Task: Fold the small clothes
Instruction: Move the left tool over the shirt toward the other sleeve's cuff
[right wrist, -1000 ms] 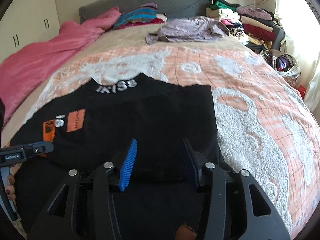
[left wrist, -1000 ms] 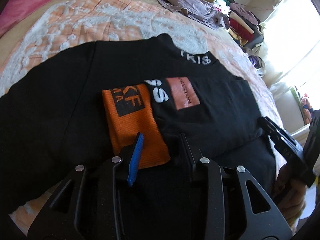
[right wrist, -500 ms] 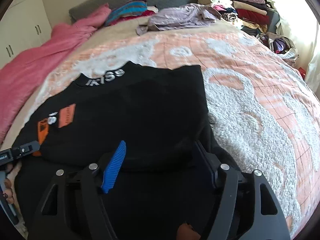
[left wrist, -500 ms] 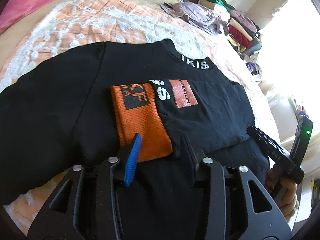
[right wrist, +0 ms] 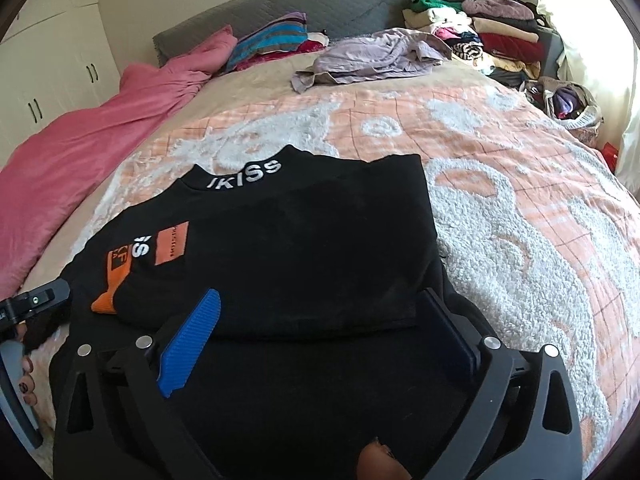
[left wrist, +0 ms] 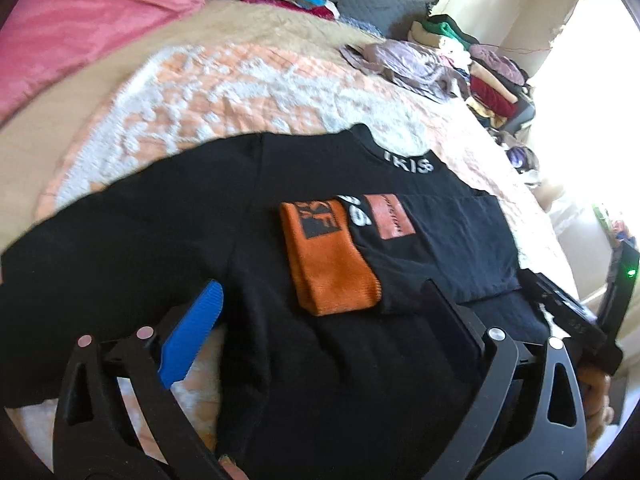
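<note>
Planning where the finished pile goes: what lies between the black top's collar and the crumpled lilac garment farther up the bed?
Only bare peach-and-white bedspread separates collar from lilac garment, clearest in the right wrist view.

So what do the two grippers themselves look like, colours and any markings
Both are matte black plastic with triangular cut-outs and silver rivets. The left gripper and the right gripper each carry one bright blue ribbed pad and one dark navy pad. Seen from the left wrist view, the right unit shows a small green light.
</note>
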`<state>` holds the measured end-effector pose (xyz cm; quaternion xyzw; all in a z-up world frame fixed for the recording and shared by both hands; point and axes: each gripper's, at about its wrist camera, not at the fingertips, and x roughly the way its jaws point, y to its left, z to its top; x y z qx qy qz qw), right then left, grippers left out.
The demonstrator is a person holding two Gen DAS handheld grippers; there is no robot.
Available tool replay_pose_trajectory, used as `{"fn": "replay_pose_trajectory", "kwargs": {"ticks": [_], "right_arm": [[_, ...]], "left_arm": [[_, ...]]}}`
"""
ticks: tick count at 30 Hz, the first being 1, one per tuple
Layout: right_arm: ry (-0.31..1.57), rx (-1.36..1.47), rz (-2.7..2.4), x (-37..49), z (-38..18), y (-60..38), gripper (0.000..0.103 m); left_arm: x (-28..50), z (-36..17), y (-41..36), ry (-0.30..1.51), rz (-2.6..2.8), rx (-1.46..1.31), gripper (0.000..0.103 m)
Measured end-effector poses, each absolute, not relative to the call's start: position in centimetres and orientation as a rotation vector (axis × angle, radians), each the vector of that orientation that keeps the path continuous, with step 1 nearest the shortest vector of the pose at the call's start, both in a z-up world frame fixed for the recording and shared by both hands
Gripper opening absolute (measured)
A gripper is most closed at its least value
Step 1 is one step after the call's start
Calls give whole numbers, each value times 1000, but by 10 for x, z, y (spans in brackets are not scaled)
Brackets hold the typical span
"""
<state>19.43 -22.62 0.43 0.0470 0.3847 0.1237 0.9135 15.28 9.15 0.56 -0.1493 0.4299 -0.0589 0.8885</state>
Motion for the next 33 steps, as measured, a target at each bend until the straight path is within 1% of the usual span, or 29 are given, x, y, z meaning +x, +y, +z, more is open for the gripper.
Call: {"fn": "replay_pose_trajectory", "kwargs": {"ticks": [4, 12, 33], "right_arm": [[780, 87, 272, 191, 8, -219, 98], [749, 48, 318, 183, 18, -194, 98], [706, -74, 529, 161, 37, -96, 98]], "left_arm": [[147, 6, 99, 882, -60, -274, 93], [134, 8, 122, 864, -4, -307, 93], [93, 14, 179, 797, 182, -351, 93]]}}
